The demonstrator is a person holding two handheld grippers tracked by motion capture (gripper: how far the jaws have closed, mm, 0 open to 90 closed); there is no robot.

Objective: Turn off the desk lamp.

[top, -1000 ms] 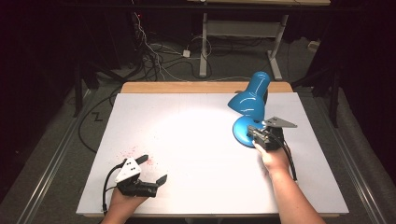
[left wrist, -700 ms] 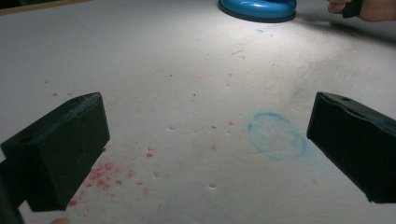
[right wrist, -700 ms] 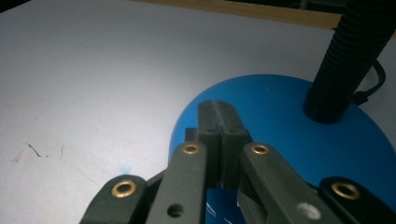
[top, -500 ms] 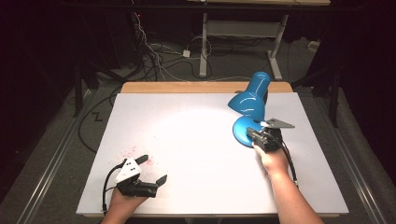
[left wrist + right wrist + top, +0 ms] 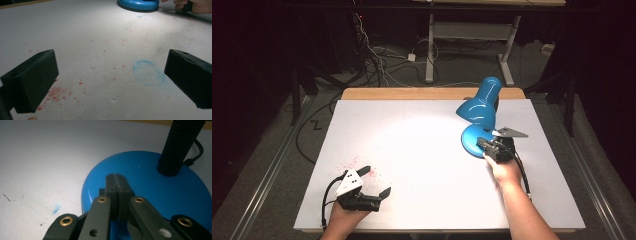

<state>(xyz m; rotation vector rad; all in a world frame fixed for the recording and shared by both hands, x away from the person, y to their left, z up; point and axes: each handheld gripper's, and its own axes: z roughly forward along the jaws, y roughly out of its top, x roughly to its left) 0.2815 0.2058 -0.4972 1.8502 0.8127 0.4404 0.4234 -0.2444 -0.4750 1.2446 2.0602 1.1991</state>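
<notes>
Your right tool (image 5: 117,185), jaws pressed together, sits over the blue desk lamp's base (image 5: 150,182); your left tool (image 5: 373,181), spread wide, idles well apart.

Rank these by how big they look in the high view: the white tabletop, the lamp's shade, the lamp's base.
1. White tabletop, by far.
2. Shade and base: too alike to rank, and the base is partly hidden.
</notes>
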